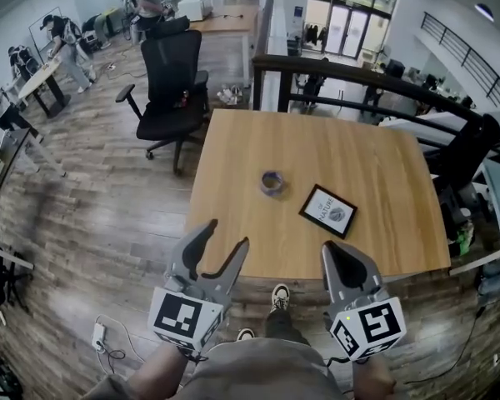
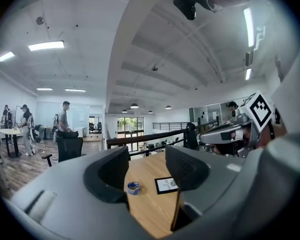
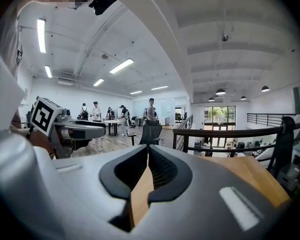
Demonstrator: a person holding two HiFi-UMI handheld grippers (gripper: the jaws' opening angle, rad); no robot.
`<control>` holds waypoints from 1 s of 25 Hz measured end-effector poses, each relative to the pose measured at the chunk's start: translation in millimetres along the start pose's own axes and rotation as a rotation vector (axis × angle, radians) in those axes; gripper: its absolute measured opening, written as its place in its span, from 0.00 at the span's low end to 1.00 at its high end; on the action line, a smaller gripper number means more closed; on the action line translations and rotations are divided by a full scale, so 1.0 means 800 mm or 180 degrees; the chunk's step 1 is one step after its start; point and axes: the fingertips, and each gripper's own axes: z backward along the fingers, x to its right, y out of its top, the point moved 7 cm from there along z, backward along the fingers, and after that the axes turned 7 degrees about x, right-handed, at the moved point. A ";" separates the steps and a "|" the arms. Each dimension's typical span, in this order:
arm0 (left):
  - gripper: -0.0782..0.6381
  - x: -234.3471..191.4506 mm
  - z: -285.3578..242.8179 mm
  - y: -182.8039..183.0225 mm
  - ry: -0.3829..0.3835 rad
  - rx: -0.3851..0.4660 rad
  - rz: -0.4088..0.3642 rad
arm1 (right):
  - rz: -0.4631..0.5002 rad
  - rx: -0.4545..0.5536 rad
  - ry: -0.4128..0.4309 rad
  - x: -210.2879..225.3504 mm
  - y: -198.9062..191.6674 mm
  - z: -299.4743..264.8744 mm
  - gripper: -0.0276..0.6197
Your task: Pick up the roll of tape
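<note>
A small roll of blue tape (image 1: 272, 182) lies flat near the middle of the wooden table (image 1: 233, 232). Through the left gripper view the tape (image 2: 133, 187) shows between the jaws, far ahead. My left gripper (image 1: 228, 242) hovers at the table's near edge, left of centre, open and empty. My right gripper (image 1: 333, 251) hangs at the near edge to the right, its jaws shut with nothing between them (image 3: 148, 152). Both are well short of the tape.
A black-framed card (image 1: 327, 211) lies on the table just right of the tape. A black office chair (image 1: 170, 82) stands off the far left corner. A dark railing (image 1: 375, 86) runs behind the table. People stand at desks far left.
</note>
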 end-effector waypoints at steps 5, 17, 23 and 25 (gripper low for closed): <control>0.43 -0.016 -0.069 -0.008 0.0123 -0.0097 -0.0025 | -0.0020 -0.0005 0.0122 0.062 0.003 -0.059 0.07; 0.43 -0.023 -0.193 -0.030 0.0366 -0.0287 -0.0040 | -0.0138 -0.0057 0.0464 0.173 -0.014 -0.150 0.07; 0.43 -0.037 -0.223 -0.036 0.0402 -0.0399 -0.0004 | -0.0174 -0.0135 0.0499 0.197 -0.022 -0.179 0.07; 0.43 -0.041 -0.228 -0.034 0.0394 -0.0405 -0.0003 | -0.0182 -0.0142 0.0481 0.200 -0.023 -0.184 0.07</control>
